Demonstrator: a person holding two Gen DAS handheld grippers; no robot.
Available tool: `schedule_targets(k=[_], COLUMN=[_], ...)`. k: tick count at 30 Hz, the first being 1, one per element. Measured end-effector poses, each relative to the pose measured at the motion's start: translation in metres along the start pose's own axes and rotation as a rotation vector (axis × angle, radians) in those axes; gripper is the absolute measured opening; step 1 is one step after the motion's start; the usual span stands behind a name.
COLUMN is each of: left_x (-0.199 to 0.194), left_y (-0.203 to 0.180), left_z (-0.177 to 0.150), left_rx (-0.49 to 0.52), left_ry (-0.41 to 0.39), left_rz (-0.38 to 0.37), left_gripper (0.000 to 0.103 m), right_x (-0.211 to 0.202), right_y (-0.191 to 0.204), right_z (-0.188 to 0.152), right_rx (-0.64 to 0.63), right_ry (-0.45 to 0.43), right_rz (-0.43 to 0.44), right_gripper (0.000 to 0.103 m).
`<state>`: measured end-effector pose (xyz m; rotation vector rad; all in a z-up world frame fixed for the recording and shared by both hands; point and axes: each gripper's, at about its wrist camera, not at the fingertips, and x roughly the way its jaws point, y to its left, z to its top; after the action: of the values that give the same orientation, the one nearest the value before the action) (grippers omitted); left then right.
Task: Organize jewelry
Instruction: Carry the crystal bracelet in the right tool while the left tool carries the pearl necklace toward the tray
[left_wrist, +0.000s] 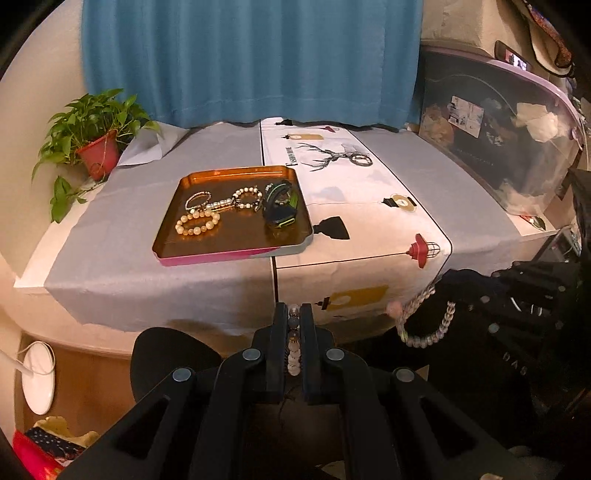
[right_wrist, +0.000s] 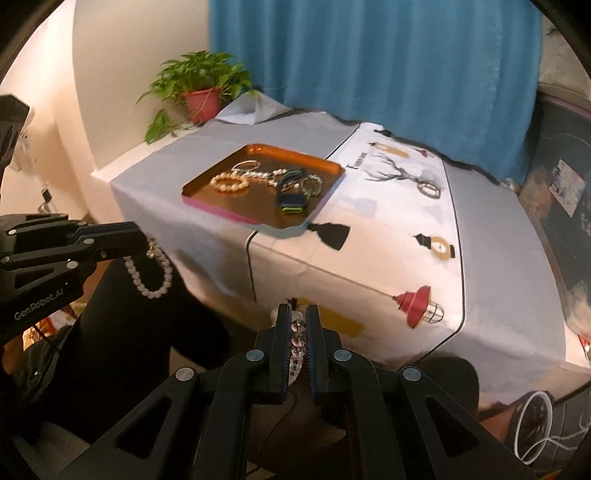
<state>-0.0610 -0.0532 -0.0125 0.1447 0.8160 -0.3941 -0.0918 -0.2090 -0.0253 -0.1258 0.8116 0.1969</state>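
Copper-toned metal catches the light: the tray (left_wrist: 236, 236) sits on the cloth-covered table (left_wrist: 147, 266), and it serves as the landmark. Inside it lie a ring of cream pearls (left_wrist: 197, 223), a couple of thinner beaded bracelets (left_wrist: 225, 201) behind that, and a dark watch with green trim (left_wrist: 280, 208) at the right end. Just beyond the tray's right side, on the printed white cloth, a small dark ring-shaped bracelet (left_wrist: 361, 159) rests by the stag drawing. Far off the tray's left, a potted plant (left_wrist: 98, 147) stands at the table corner.

Both grippers hang in front of the table, nearer than the tray's front rim. The left gripper (left_wrist: 294, 317) is squeezed nearly closed on a pale bead bracelet (right_wrist: 149, 275), whose loop dangles below it in the right wrist view. The right gripper (right_wrist: 298, 319) is likewise pinched tight on a clear bead bracelet (left_wrist: 424, 332), also dangling free.
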Motion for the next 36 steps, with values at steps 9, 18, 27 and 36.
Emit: schedule_targets(k=[9, 18, 27, 36], left_x=[-0.009, -0.008, 0.0, 0.007], left_y=[-0.004, -0.001, 0.004, 0.011], left_z=[-0.002, -0.002, -0.002, -0.001], left_rx=[0.012, -0.003, -0.014, -0.031], left_ry=[-0.021, -0.019, -0.003, 0.013], left_rz=[-0.015, -0.014, -0.02, -0.029], left_gripper=[0.004, 0.004, 0.004, 0.004], right_x=[-0.01, -0.008, -0.001, 0.01], right_y=[0.009, 0.016, 0.016, 0.015], right_z=[-0.001, 0.001, 0.001, 0.003], right_rx=[-0.013, -0.026, -0.029, -0.034], right_ry=[-0.013, -0.007, 0.014, 0.038], right_rz=[-0.01, -0.004, 0.007, 0.004], right_gripper=[0.008, 0.008, 0.008, 0.008])
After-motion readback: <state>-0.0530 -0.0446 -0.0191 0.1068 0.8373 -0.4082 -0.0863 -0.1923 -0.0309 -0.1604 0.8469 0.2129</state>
